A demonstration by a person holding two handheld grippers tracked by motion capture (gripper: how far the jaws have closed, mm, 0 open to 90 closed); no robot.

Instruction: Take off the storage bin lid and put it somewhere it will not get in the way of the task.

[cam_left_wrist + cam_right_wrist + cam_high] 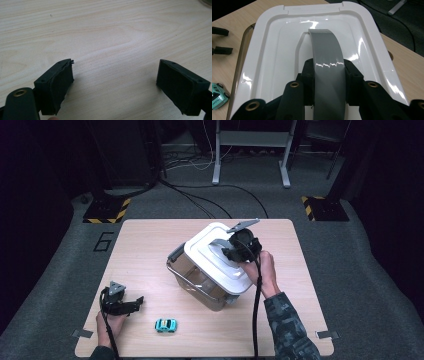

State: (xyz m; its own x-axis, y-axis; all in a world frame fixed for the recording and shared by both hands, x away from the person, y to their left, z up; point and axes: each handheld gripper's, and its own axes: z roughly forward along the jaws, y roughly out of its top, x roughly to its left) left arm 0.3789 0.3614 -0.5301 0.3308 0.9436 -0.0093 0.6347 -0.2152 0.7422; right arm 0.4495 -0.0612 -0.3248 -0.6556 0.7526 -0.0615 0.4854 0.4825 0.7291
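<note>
The right gripper point(329, 82) is clamped on the grey handle point(327, 60) of a white lid point(274, 57), its two black jaws pressed against the handle's sides with the curved strap running up between them. In the high view this gripper point(235, 254) sits on top of the lid point(210, 260), held by the person's right hand point(265, 270), with its cable trailing back toward the near edge of the table.

The lid lies tilted over a clear plastic box point(195, 282); the box's near-left side shows from under the lid's edge, so the lid does not sit squarely on it. The box stands around the middle of the wooden table point(145, 245).

To the near left of the box, well apart from it, the left gripper point(131, 304) rests low over the table in the person's left hand point(111, 322). Its jaws stand apart with nothing between them; the left gripper view shows bare wood point(105, 37) between the two black pads point(61, 82).

A small turquoise toy car point(165, 325) stands on the table just to the right of the left gripper and nearer the table's front edge than the box. The right gripper view catches the car point(218, 96) at the lid's lower left corner.
</note>
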